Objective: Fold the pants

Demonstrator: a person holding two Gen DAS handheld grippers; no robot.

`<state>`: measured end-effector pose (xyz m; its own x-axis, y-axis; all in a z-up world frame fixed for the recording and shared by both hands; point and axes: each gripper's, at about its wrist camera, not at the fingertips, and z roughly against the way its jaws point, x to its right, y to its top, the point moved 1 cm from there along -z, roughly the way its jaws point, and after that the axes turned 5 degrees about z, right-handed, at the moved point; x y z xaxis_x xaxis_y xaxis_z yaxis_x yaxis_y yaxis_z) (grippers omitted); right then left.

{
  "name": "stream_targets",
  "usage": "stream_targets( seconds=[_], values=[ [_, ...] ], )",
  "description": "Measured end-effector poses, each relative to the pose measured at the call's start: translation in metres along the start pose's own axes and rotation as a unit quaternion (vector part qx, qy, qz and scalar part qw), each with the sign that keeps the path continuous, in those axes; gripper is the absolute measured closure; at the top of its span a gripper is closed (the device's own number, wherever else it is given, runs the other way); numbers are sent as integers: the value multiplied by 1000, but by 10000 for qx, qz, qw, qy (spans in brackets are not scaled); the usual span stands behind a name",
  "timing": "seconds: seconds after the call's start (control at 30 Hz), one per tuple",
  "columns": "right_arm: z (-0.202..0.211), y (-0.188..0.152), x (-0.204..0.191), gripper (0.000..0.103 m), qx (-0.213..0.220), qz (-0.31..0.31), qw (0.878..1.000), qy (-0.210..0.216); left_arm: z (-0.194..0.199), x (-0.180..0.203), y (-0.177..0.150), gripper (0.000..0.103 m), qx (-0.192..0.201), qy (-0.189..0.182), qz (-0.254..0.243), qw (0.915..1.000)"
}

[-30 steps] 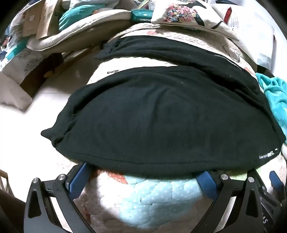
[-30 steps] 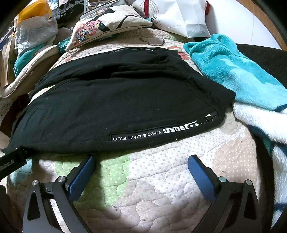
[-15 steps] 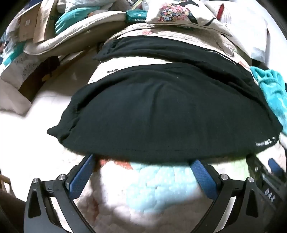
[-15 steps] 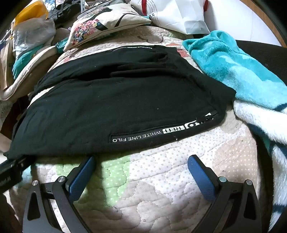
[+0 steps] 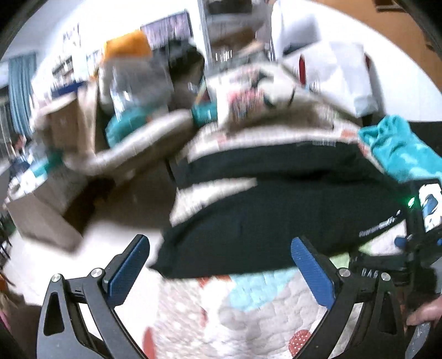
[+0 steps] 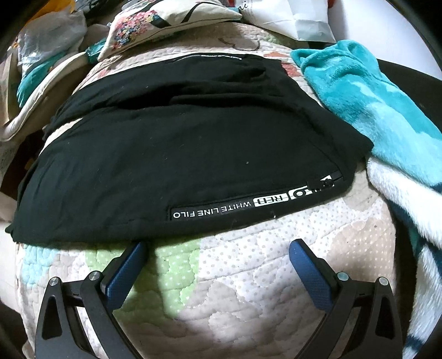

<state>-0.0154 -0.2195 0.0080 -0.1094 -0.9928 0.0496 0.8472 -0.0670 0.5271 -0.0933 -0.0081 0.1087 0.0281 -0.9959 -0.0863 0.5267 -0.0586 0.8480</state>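
Observation:
Black pants (image 6: 182,154) lie spread flat on a quilted pad (image 6: 248,276), the near hem carrying a white "WHITE LINE FILO" strip (image 6: 248,205). My right gripper (image 6: 218,259) is open just short of that hem, its left fingertip (image 6: 132,256) at the cloth's edge. The left wrist view is blurred: the pants (image 5: 276,215) lie ahead, and my left gripper (image 5: 221,261) hangs open above the pad's near left corner, holding nothing. The right gripper's body (image 5: 414,243) shows at that view's right edge.
A teal fleece blanket (image 6: 367,102) lies against the pants' right side. A floral pillow (image 6: 154,24) and a white bag (image 6: 292,16) sit behind. Boxes, bags and clutter (image 5: 116,91) fill the room at left, beyond the floor (image 5: 55,262).
The left gripper has pulled back and tilted up fast, blurring its view; the room now fills its upper half. The right gripper has edged slightly closer to the hem.

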Motion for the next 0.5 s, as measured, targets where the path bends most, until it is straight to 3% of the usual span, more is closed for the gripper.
stream_targets(
  seconds=[0.13, 0.3, 0.4, 0.5],
  values=[
    [13, -6, 3, 3, -11, -49, 10000, -24, 30, -11, 26, 0, 490, -27, 42, 9988],
    [49, -6, 7, 6, 433, -13, 9990, 61, 38, -29, 55, 0, 359, -201, 425, 9982],
    [91, 2, 10, 6, 1223, 49, 9924, -90, 43, -39, 69, 0, 565, -79, 601, 9966],
    [151, 15, 7, 5, 2439, 374, 9684, -364, 45, -46, 86, 0, 899, 91, 623, 9940]
  ],
)
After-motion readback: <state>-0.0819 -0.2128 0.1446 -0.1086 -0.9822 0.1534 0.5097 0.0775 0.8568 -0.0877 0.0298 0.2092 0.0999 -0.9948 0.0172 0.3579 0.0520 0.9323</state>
